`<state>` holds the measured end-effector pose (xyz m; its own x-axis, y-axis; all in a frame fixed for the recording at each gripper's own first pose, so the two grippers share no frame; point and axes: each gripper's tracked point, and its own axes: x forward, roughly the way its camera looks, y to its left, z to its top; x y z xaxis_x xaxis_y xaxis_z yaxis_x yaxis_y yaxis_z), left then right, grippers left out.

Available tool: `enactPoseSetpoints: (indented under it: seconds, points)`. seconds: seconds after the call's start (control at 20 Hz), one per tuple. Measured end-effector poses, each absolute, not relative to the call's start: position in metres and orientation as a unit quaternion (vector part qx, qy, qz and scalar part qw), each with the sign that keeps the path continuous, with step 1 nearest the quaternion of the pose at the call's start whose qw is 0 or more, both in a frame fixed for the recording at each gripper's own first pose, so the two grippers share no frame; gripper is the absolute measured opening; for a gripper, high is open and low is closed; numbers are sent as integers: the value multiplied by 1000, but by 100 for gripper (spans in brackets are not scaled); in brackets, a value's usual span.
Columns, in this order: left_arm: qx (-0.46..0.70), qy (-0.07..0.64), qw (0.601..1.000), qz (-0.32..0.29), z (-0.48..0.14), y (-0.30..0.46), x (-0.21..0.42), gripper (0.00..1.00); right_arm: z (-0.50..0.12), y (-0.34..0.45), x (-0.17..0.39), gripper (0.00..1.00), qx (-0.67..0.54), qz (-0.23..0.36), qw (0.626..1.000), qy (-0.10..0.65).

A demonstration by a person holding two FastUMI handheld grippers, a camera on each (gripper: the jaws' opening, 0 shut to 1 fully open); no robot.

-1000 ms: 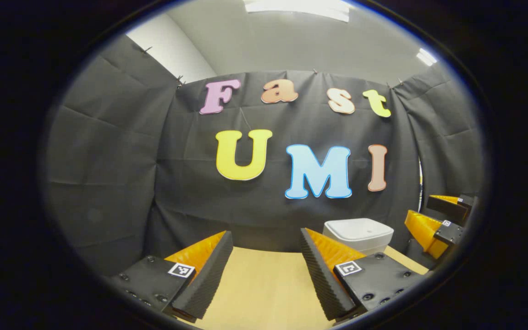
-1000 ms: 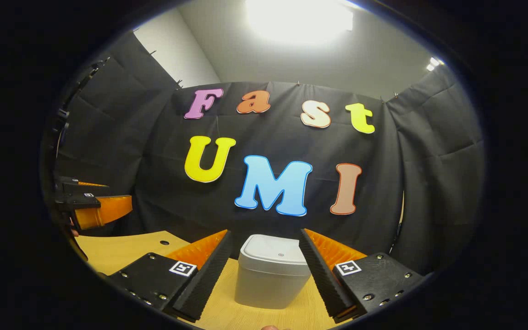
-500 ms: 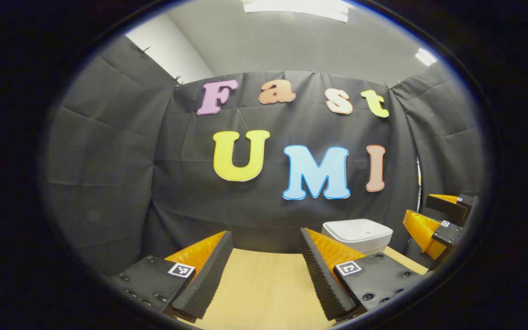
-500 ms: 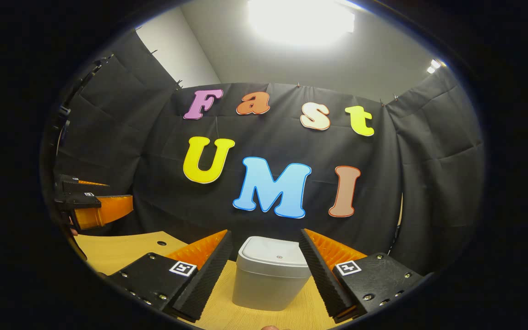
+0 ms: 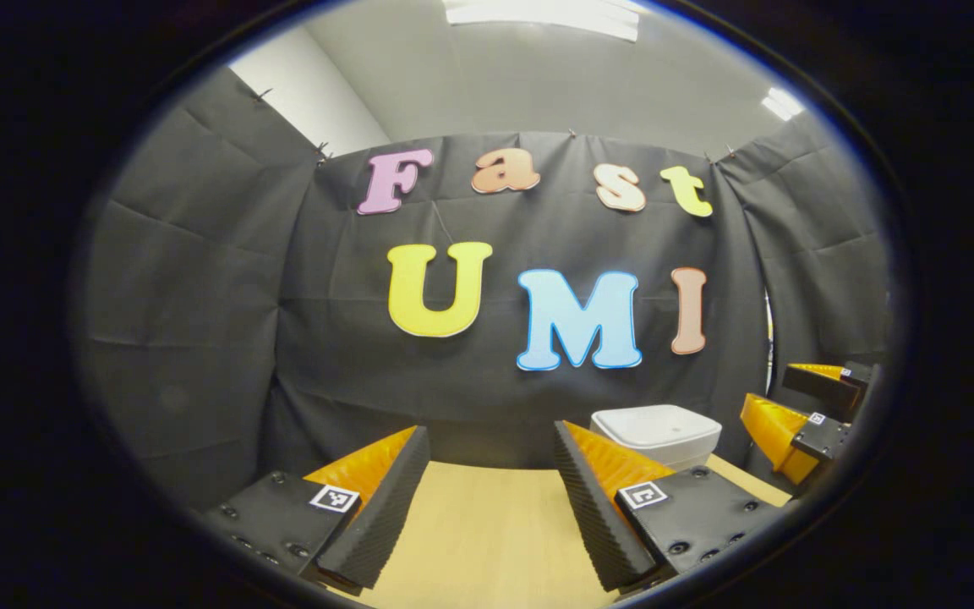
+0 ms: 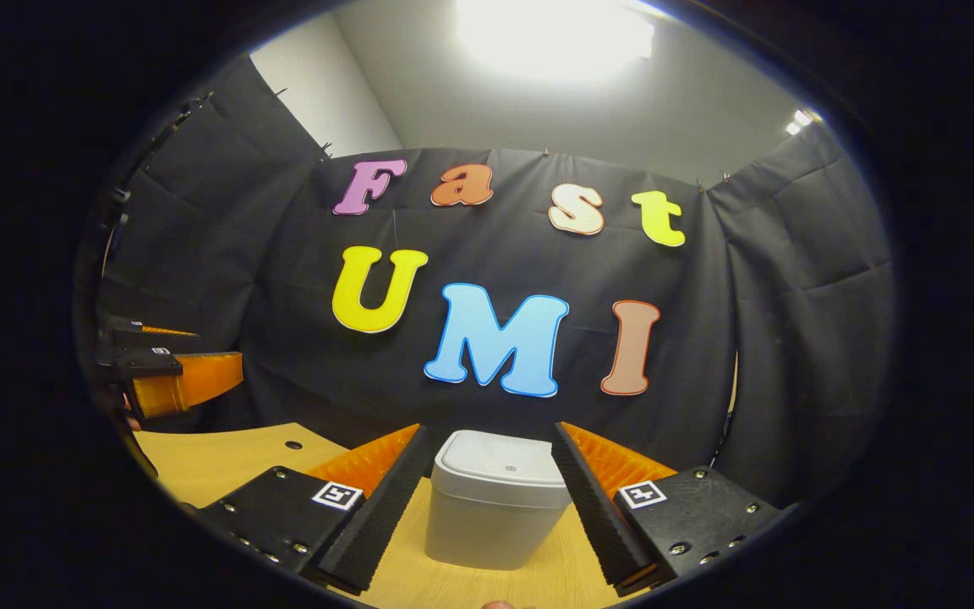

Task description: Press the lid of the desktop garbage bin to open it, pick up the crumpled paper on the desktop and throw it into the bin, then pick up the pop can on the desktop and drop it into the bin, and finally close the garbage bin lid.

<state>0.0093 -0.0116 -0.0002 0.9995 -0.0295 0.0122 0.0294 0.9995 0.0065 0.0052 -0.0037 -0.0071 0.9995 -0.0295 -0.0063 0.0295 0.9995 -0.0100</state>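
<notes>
I am lining up my right gripper (image 6: 487, 474), jaws spread wide and empty, on the small white plastic desktop bin (image 6: 494, 503), standing on the light wooden desktop (image 6: 225, 461) with its lid shut. My left gripper (image 5: 487, 474) is hanging open too. Next I judge I must come down onto the lid to pop it.

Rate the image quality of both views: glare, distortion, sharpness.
Right gripper view: a ceiling light blows out to white glare at the top, yet the closed garbage bin between the open right gripper fingers stays sharp. Left gripper view: lighting is more even, fisheye bends the wooden desktop edge, and the left gripper is crisp.
</notes>
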Motion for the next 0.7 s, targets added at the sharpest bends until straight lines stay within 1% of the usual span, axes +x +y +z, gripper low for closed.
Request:
enactPoseSetpoints:
  seconds: [0.15, 0.2, 0.25, 0.4, 0.55, 0.7]
  points:
    - [2, -6, 1000, -14, -1, -9, 9, 94, -7, -4, 5, 94, -7, -15, 1000, 3]
    - [3, -7, 1000, -14, -1, -9, 10, 94, -9, -4, 5, 94, -8, -15, 1000, 4]
    - [3, -7, 1000, -13, -1, -9, 11, 97, -9, -4, 5, 94, -8, -15, 1000, 5]
    - [4, -8, 1000, -13, 0, -8, 13, 94, -11, -7, 5, 94, -7, -18, 1000, 7]
    - [8, -7, 1000, -14, -1, -8, 16, 94, -13, -10, 7, 94, -5, -24, 1000, 7]
    - [16, -4, 1000, -19, -4, -12, 19, 97, -19, -11, 10, 94, 6, -27, 999, 16]
